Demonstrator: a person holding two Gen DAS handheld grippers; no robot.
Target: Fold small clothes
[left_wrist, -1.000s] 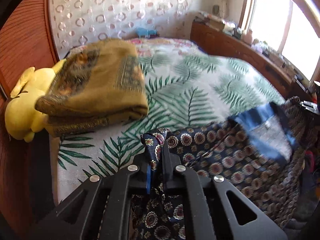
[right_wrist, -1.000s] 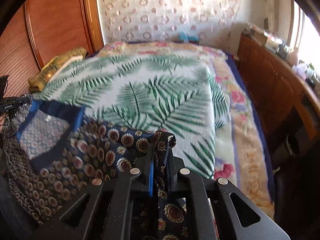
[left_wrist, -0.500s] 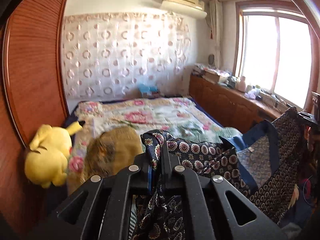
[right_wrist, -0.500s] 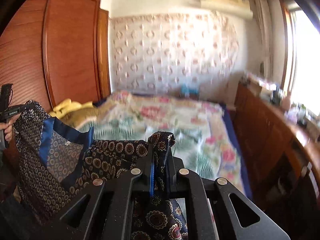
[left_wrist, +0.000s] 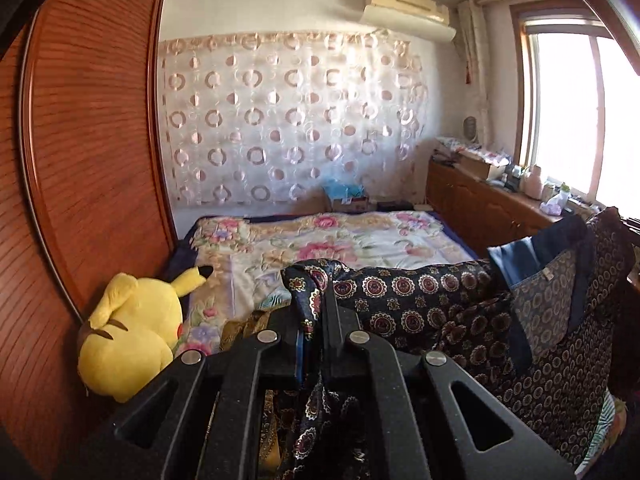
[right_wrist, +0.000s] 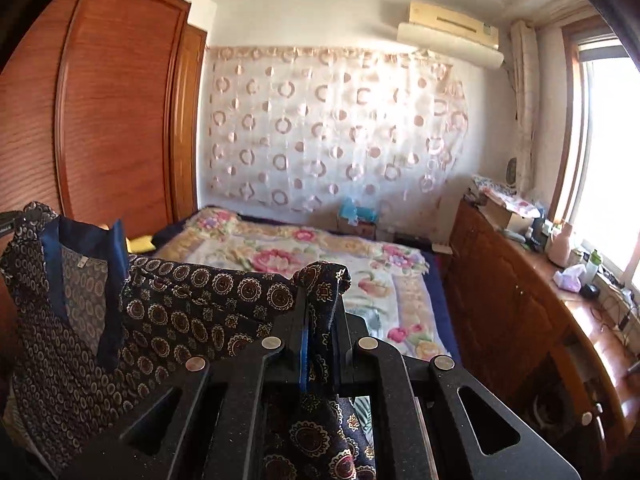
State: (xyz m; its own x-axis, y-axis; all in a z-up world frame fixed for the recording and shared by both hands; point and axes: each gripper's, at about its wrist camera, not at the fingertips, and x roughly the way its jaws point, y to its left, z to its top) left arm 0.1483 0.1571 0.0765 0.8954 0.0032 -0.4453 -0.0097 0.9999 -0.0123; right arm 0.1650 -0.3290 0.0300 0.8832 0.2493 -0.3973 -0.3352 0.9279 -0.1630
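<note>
Sunlit bedroom [left_wrist: 320, 240], wooden wardrobe [left_wrist: 88, 160]

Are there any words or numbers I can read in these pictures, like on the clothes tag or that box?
None can be read.
Small tag inside the dark patterned garment: too small to read.
Sticker on the air conditioner: blurred.
Label on the cardboard box past the bed: blurred.
Bottles on the window counter: no print can be made out.

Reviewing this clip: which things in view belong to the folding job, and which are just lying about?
Job: patterned navy garment, left gripper, right gripper, both shut on it.

Lying about: yellow plush toy, floral bedspread, air conditioner, pink bottle.
</note>
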